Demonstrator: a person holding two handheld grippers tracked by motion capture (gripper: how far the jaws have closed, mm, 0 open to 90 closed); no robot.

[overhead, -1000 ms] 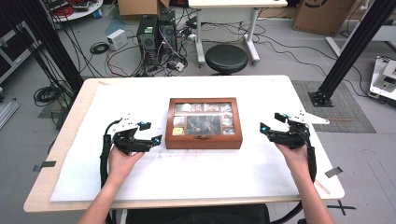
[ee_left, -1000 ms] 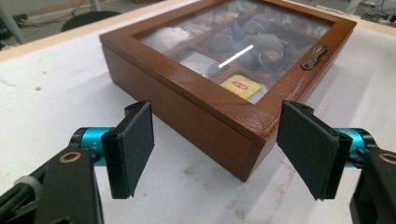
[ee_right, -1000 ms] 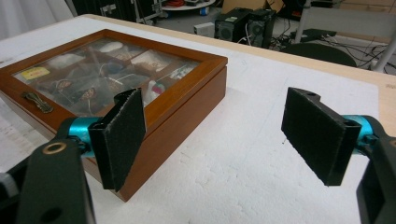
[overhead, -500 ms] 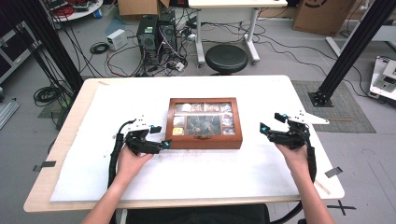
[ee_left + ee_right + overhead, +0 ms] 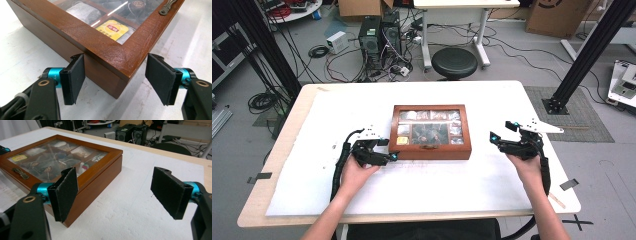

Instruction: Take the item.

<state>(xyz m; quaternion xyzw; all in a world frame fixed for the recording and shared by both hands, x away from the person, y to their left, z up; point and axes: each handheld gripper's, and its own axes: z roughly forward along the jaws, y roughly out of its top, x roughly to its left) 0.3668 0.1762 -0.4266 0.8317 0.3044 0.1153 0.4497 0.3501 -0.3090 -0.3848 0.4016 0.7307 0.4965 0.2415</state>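
A brown wooden box (image 5: 430, 131) with a glass lid stands shut at the middle of the table, and tea bags show in its compartments. My left gripper (image 5: 389, 156) is open at the box's front left corner. In the left gripper view the gripper (image 5: 115, 60) has a pad on each side of that corner of the box (image 5: 105, 50), close to the wood, near a yellow tea bag (image 5: 113, 29). My right gripper (image 5: 494, 137) is open a short way off the box's right side. In the right gripper view the gripper (image 5: 115, 171) holds nothing, and the box (image 5: 75, 160) lies ahead to its left.
A white foam mat (image 5: 437, 185) covers most of the table. A metal handle (image 5: 20, 173) sits on the box's front edge. Beyond the far edge are a black stool (image 5: 454, 62) and computer towers (image 5: 379, 35). A black frame post (image 5: 582, 55) rises at the right.
My left gripper has moved right, from well left of the box to its front left corner. The right gripper and the box have stayed where they were.
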